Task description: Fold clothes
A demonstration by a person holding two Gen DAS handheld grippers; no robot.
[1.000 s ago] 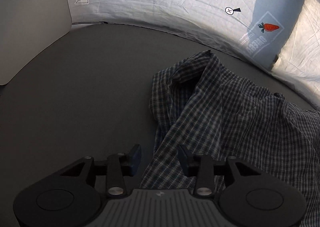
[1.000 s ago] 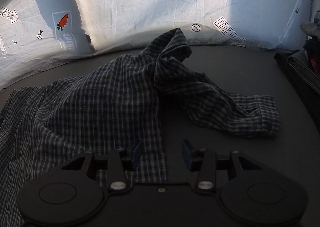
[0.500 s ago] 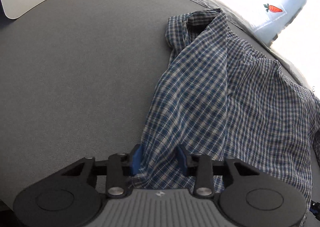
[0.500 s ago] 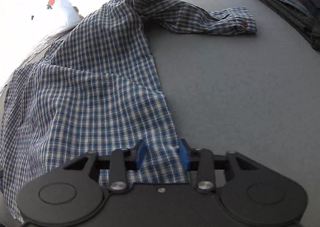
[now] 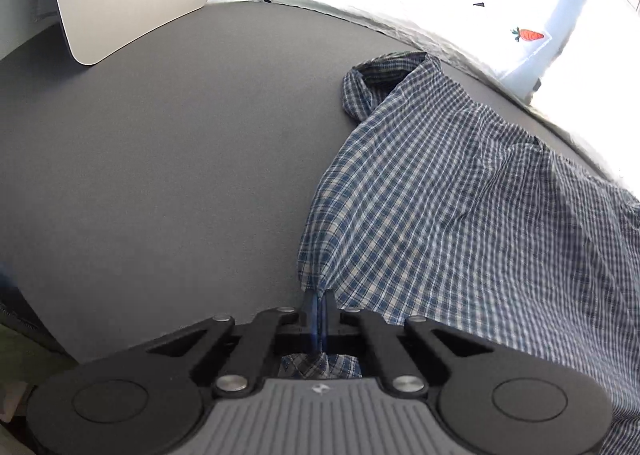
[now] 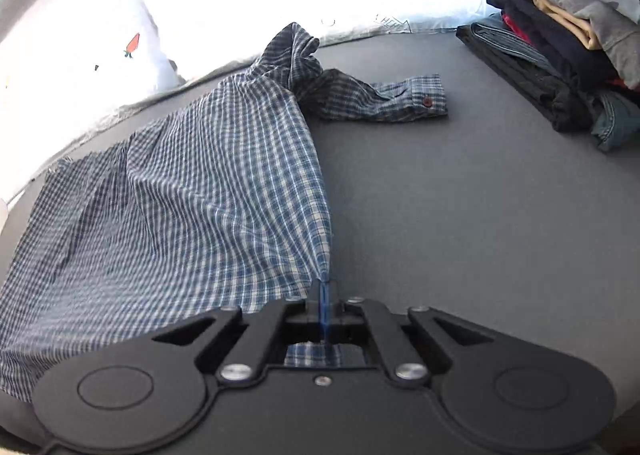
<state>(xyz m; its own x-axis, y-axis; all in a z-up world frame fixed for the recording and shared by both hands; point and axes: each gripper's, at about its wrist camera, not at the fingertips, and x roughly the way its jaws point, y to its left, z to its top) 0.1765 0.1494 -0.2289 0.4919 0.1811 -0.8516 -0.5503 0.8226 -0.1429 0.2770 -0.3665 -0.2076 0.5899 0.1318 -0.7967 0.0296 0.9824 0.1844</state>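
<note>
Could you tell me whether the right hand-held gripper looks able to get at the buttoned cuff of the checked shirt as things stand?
Probably not yet. The right hand-held gripper is shut on the hem of the checked shirt, so it is occupied. The buttoned cuff lies exposed on the grey table with bare table between; after letting go, the way looks free.

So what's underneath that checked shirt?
The checked shirt lies on a grey table, bare all around it. Both grippers pinch its near edge. Whatever might be beneath the spread cloth is covered, so I cannot tell.
</note>
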